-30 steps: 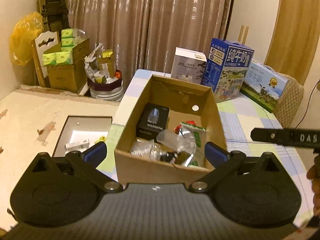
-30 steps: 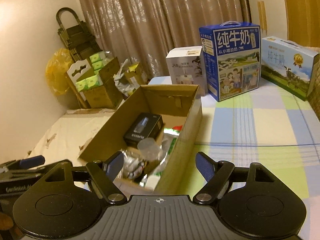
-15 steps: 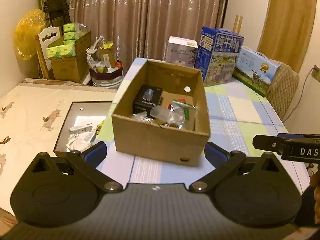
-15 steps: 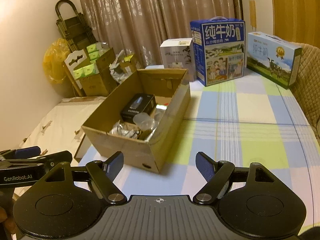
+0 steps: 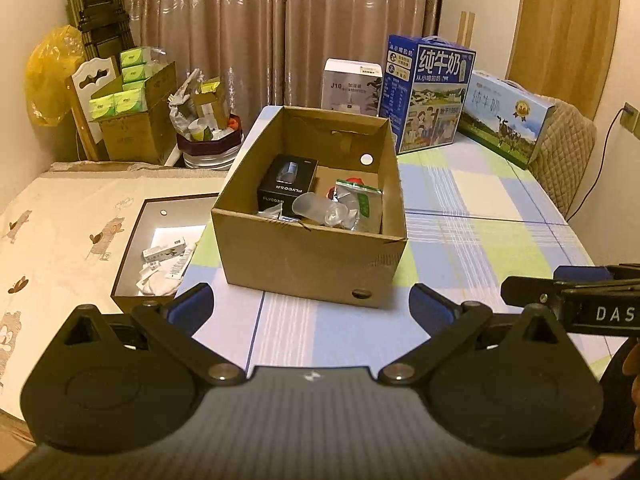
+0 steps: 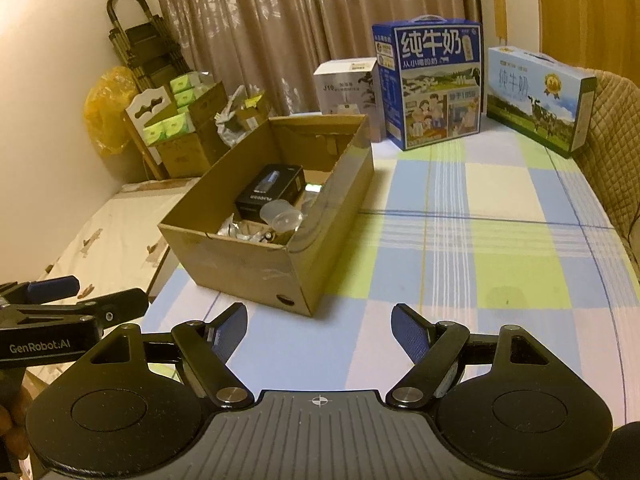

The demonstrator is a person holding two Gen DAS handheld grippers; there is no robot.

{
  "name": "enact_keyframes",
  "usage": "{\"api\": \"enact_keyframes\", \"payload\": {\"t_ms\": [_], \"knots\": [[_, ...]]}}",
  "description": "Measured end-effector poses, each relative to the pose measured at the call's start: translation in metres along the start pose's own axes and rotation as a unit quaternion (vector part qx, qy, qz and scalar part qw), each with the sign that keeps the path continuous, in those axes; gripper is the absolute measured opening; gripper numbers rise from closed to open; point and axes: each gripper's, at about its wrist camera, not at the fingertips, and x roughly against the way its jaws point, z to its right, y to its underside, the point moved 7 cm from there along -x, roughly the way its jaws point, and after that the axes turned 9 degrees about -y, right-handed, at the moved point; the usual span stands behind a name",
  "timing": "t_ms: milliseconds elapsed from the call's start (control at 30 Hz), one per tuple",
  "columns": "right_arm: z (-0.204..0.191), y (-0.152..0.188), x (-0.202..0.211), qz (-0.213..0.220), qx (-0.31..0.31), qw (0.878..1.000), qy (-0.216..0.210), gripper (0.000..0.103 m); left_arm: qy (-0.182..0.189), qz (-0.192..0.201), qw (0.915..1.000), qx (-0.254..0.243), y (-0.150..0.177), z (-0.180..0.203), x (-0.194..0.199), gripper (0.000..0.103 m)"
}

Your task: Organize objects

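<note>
An open cardboard box [image 5: 304, 256] stands on the checked tablecloth [image 5: 480, 240]; it also shows in the right wrist view [image 6: 248, 268]. Inside lie a black product box [image 5: 286, 186], a clear plastic cup [image 5: 310, 206] and a silver-green foil pouch [image 5: 356, 204]. My left gripper [image 5: 310, 308] is open and empty, held back from the box's near wall. My right gripper [image 6: 320, 334] is open and empty, in front of the box's near right corner. Each gripper shows at the edge of the other's view.
A blue milk carton [image 5: 426, 92], a white appliance box [image 5: 352, 86] and a light blue milk box [image 5: 506, 116] stand at the table's far end. A shallow dark tray with papers [image 5: 160, 240] lies on the bed at left. Cartons and a bin stand by the curtain.
Both grippers have pulled back and away from the cardboard box, which now sits farther off in both views. Both stay open and empty.
</note>
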Motion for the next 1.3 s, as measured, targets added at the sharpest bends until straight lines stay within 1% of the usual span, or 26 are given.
{"api": "enact_keyframes", "payload": {"t_ms": [400, 1300], "knots": [[0.0076, 0.0061, -0.0064, -0.014, -0.008, 1.0, 0.004, 0.076, 0.001, -0.004, 1.0, -0.001, 0.003, 0.0024, -0.0049, 0.102], [0.0079, 0.0076, -0.007, -0.015, -0.014, 1.0, 0.012, 0.076, 0.007, -0.01, 0.9999, -0.006, 0.0071, 0.0093, -0.0098, 0.102]]}}
